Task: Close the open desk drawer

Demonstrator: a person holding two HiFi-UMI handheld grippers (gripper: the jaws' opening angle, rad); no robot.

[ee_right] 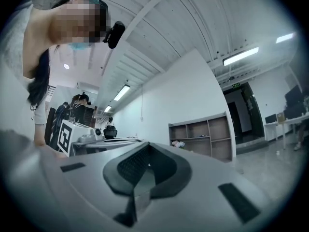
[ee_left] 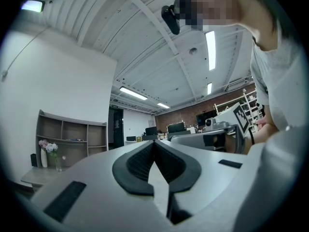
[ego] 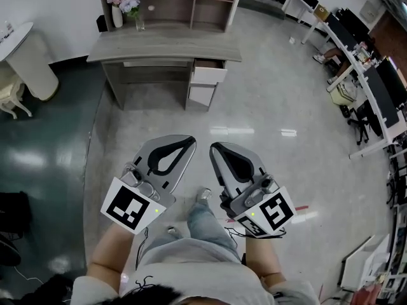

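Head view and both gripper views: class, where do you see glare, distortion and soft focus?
Head view: lights glare off the glossy floor before the desk; room edges bow. Left gripper view: fisheye circle, dark corners, bright ceiling lamp; the left gripper looks soft. Right gripper view: same curved rim; right gripper blurred close up.

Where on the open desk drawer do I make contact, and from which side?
Its white front panel, from the open-floor side facing you: the drawer juts out of the desk toward you and no handle shows, so a flat push probably suits better than a pinch. The left claw and right claw are shut, well short of it.
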